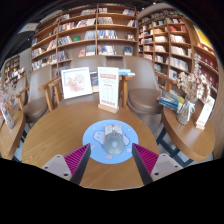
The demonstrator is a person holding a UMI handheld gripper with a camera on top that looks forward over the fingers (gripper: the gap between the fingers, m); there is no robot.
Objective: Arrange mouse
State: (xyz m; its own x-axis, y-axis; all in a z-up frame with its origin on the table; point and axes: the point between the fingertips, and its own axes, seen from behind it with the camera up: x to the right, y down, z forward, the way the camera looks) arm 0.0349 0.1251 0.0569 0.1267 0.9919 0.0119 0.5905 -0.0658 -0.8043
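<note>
Nearest, the gripper (112,160) held its two fingers wide apart with nothing clamped, their magenta pads (77,157) facing inward; only the fingertips showed, the rest cut off below. Just ahead and between them, untouched, a grey mouse (112,143) sat on a round light-blue mouse mat (110,133) atop a round wooden table (60,130); its buttons and any cable were too small to make out. Beyond the mat stood an upright card sign (108,88), its print unreadable, and left of it a framed picture (76,82). Wooden chairs (146,100) ringed the far edge, partly hidden by the table. Farthest back, tall bookshelves (95,35) lined the walls, the titles illegible
</note>
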